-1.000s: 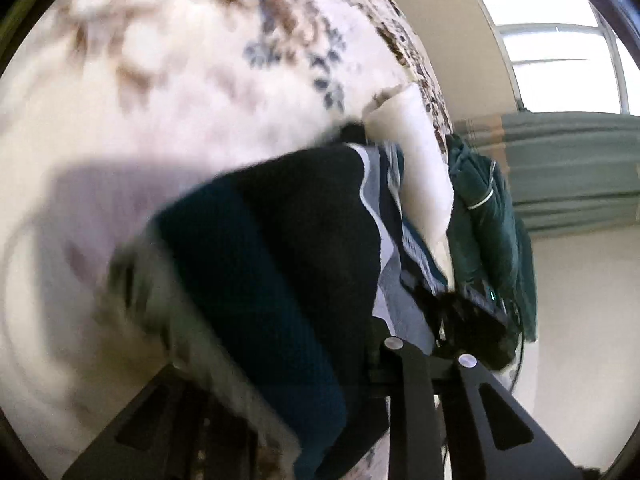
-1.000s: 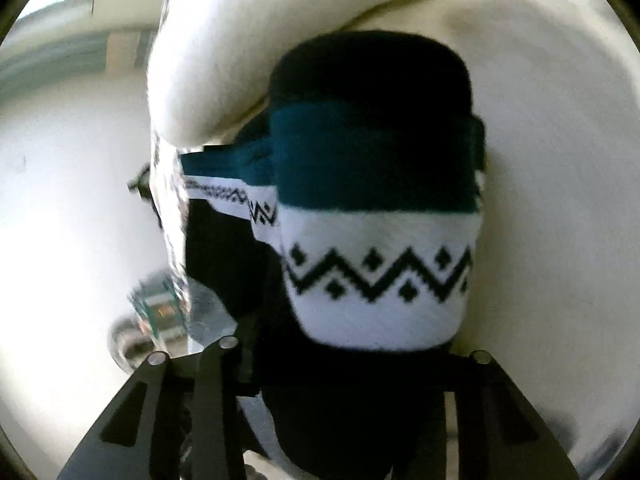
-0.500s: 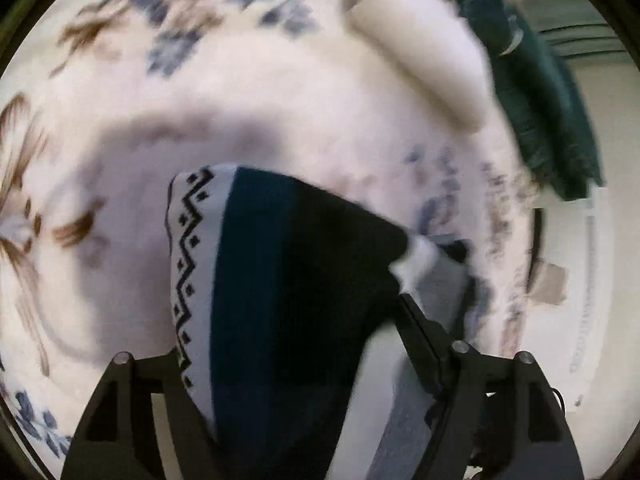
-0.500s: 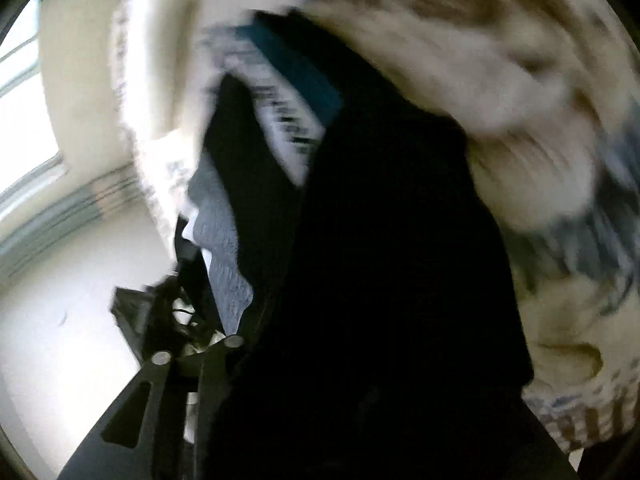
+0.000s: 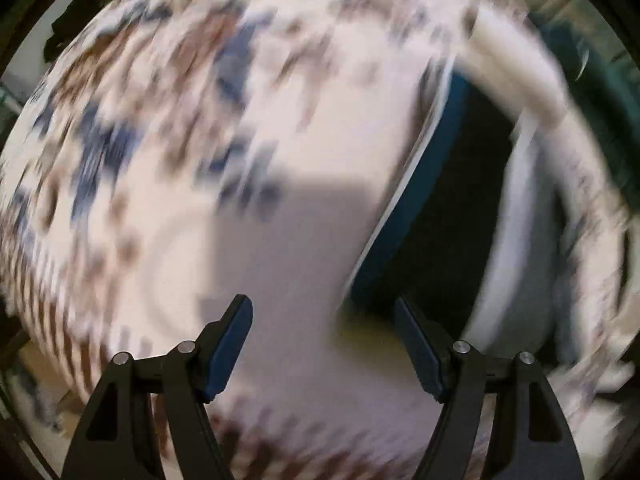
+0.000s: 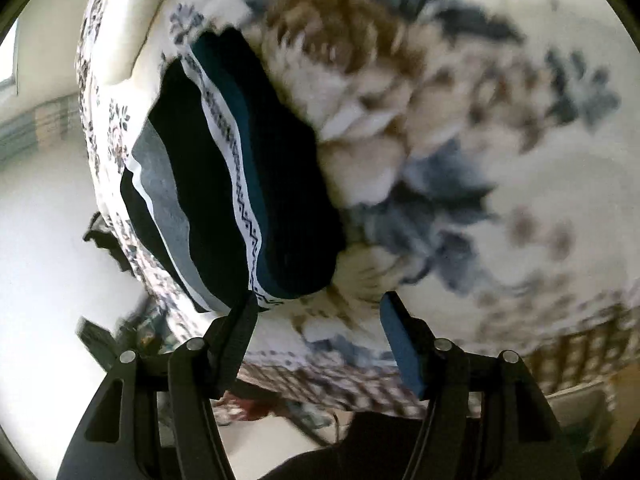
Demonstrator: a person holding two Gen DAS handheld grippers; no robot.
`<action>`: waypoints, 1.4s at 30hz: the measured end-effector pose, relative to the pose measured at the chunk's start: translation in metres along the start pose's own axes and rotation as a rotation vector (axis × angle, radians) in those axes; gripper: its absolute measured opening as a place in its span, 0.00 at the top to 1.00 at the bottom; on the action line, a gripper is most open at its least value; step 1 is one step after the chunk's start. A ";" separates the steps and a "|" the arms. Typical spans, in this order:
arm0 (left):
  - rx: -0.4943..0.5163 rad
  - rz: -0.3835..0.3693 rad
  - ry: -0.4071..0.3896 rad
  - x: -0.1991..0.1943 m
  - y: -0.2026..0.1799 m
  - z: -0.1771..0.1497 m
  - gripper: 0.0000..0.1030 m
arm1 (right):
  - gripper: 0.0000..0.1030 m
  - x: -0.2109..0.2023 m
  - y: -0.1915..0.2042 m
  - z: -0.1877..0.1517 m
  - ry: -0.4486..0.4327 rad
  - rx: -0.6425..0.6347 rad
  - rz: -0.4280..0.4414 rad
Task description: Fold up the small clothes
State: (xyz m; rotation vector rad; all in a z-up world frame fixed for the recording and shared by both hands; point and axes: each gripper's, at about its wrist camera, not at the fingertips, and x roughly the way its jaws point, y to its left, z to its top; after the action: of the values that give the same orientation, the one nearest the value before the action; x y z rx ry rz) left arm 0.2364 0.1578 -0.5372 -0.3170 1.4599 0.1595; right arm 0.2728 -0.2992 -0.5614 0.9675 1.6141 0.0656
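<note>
A folded knit garment with black, teal and white zigzag bands lies on a floral bedspread. It also shows in the left wrist view, blurred, to the upper right of the fingers. My left gripper is open and empty above the bedspread. My right gripper is open and empty, its left fingertip just at the garment's near edge.
A white rolled pillow lies beyond the garment, with a dark green garment behind it. The bed's edge and the floor show at the left of the right wrist view. A dark object sits beside the bed.
Both grippers have let go of the knit garment and opened. It now lies folded on the bedspread, and both grippers have drawn back from it.
</note>
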 end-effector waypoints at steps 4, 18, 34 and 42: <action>-0.023 0.043 0.059 0.051 0.007 -0.043 0.28 | 0.36 -0.027 -0.011 0.039 -0.061 -0.086 -0.031; -0.027 0.108 -0.012 0.076 -0.008 -0.041 0.00 | 0.89 0.008 0.080 0.164 -0.200 -0.338 -0.004; -0.255 -0.113 -0.097 -0.012 0.037 -0.026 0.00 | 0.45 -0.021 0.011 0.133 0.014 -0.179 0.028; -0.286 -0.191 -0.061 0.010 -0.017 0.024 0.00 | 0.93 0.004 -0.038 0.083 0.021 -0.035 0.152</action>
State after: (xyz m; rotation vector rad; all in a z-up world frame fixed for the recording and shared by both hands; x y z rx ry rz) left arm 0.2649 0.1478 -0.5432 -0.6763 1.3387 0.2220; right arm 0.3216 -0.3586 -0.6099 1.0644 1.5518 0.2084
